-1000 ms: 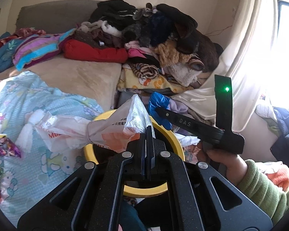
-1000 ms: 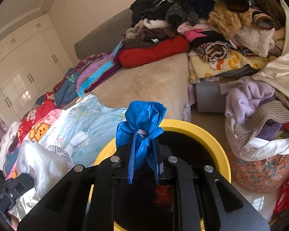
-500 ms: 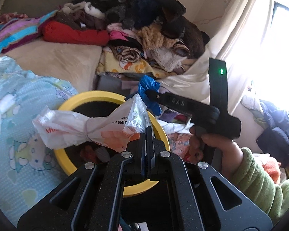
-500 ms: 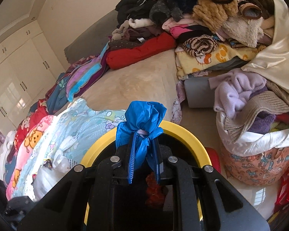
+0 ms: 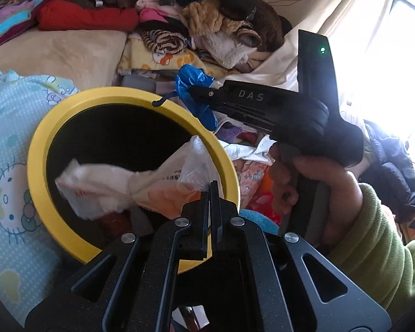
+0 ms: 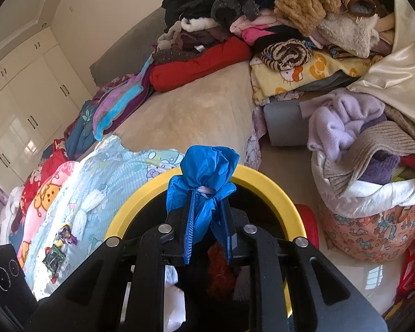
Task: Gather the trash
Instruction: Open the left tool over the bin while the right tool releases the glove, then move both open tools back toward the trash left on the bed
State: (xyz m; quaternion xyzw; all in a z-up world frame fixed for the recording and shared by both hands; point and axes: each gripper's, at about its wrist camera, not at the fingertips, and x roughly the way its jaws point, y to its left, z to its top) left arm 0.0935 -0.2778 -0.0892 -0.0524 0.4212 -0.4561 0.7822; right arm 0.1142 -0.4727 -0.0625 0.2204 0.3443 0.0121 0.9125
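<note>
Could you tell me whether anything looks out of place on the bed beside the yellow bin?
Yes: two small wrappers lie loose on the pale blue cartoon blanket, left of the yellow bin. They look like uncollected litter among bedding.

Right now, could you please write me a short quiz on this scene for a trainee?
1. True or false: the left claw holds a white plastic bag.
2. What colour is the bag in the right claw? A red, B blue, C green.
3. Over what do both bags hang?

Key:
1. True; it is shut on the bag.
2. B. That claw is opening, with the bag between its jaws.
3. The yellow-rimmed bin.
</note>
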